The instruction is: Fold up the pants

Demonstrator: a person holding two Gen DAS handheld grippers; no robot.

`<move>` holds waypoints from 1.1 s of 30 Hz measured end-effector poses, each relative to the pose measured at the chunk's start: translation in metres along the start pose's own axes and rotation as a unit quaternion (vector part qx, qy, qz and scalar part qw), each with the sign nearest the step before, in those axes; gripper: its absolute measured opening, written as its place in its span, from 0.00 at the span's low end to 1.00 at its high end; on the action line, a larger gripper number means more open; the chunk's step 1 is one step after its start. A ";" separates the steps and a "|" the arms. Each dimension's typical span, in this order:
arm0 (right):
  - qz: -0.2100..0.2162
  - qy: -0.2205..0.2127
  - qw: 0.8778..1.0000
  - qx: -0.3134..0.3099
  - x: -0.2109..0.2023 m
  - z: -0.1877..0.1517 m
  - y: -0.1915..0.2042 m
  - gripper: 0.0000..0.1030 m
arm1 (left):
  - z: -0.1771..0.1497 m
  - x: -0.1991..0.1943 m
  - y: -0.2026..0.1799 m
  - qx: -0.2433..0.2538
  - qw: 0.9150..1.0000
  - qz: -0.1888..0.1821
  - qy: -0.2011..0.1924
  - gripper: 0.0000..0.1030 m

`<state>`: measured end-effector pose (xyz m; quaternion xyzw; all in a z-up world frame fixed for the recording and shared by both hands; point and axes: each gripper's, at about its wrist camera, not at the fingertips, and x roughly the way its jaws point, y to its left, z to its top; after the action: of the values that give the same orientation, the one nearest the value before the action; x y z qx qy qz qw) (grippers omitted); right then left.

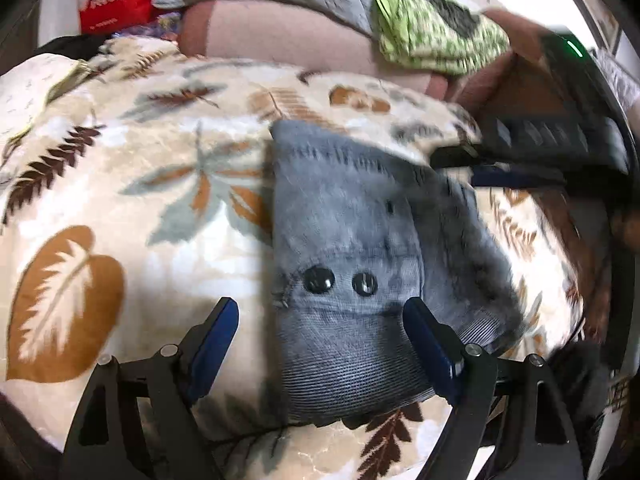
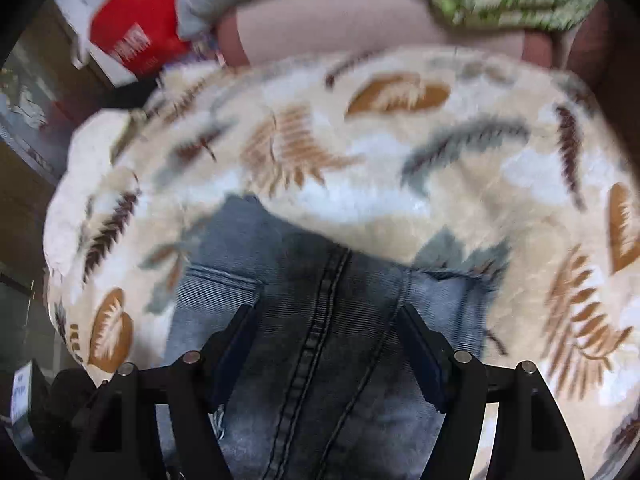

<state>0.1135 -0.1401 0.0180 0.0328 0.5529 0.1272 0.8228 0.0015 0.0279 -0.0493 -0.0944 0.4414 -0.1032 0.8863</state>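
Left wrist view | grey-blue denim pants [image 1: 352, 248] lie folded compact on leaf-print fleece blanket [image 1: 120, 184] | left gripper [image 1: 320, 320], right gripper [image 2: 328, 328] both spread, empty | folding looks nearly done, final tidy left

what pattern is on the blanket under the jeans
Cream blanket printed with brown, tan and grey leaves and ferns, lying under the grey-blue jeans. Sharpest in the left wrist view.

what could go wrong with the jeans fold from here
1. The jeans lie on a soft, lumpy leaf-print blanket, so the folded stack could slump or shift.
2. Both hand-held grippers, left and right, are open over the denim; closing carelessly might pinch only the top layer, or catch blanket too.
3. The right view is blurred, so the next grasp could land off the seam.
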 end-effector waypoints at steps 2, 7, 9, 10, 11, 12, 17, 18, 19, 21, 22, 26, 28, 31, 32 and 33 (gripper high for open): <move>0.004 -0.025 1.000 0.001 -0.017 -0.016 -0.004 0.73 | 0.002 -0.007 0.005 -0.008 1.000 0.019 -0.005 0.82; -0.041 0.033 0.999 -0.008 0.021 -0.069 -0.027 0.80 | 0.003 0.001 0.025 -0.049 0.997 0.055 0.021 0.82; -0.042 -0.005 0.999 -0.020 0.016 -0.079 -0.030 0.85 | 0.001 0.002 0.027 -0.053 0.996 0.060 0.030 0.82; -0.044 0.001 0.999 -0.016 0.012 -0.079 -0.030 0.85 | 0.000 0.001 0.027 -0.052 0.996 0.064 0.030 0.82; -0.043 0.000 0.999 -0.011 0.007 -0.077 -0.029 0.85 | 0.000 -0.001 0.026 -0.050 0.996 0.070 0.030 0.82; -0.043 -0.016 0.999 -0.007 -0.003 -0.077 -0.028 0.85 | 0.001 -0.001 0.025 -0.046 0.996 0.075 0.030 0.82; -0.015 -0.076 0.997 -0.030 -0.031 -0.099 -0.012 0.87 | 0.002 -0.001 0.020 -0.033 0.994 0.095 0.033 0.82; -0.026 -0.051 0.997 -0.044 -0.016 -0.107 -0.009 0.89 | 0.003 0.001 0.020 -0.033 0.994 0.094 0.034 0.82; -0.036 -0.008 0.998 -0.056 0.005 -0.116 -0.008 0.89 | 0.003 0.001 0.019 -0.032 0.995 0.091 0.036 0.82; -0.032 -0.014 0.999 -0.032 0.009 -0.121 -0.015 0.95 | 0.003 0.000 0.016 -0.022 0.994 0.096 0.035 0.82; -0.026 -0.007 0.999 -0.024 0.003 -0.115 -0.015 0.94 | 0.003 -0.001 0.015 -0.017 0.994 0.100 0.034 0.82; -0.038 -0.082 0.995 -0.042 -0.037 -0.109 -0.007 0.94 | 0.004 -0.001 0.017 -0.022 0.994 0.101 0.036 0.82; -0.045 -0.077 0.995 -0.049 -0.033 -0.112 -0.007 0.94 | 0.004 0.001 0.018 -0.024 0.994 0.099 0.037 0.82; -0.025 -0.005 0.999 -0.027 0.010 -0.123 -0.023 0.99 | 0.002 0.002 0.016 -0.016 0.994 0.098 0.040 0.82; -0.023 -0.012 1.000 -0.011 0.006 -0.121 -0.026 1.00 | 0.002 0.001 0.016 -0.013 0.994 0.100 0.038 0.82; -0.023 -0.009 1.000 -0.017 0.001 -0.117 -0.024 0.99 | 0.002 -0.001 0.018 -0.016 0.995 0.096 0.037 0.82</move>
<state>0.0101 -0.1731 -0.0326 0.0074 0.5441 0.1175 0.8307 0.0047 0.0455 -0.0520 -0.0615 0.4825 -0.0137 0.8736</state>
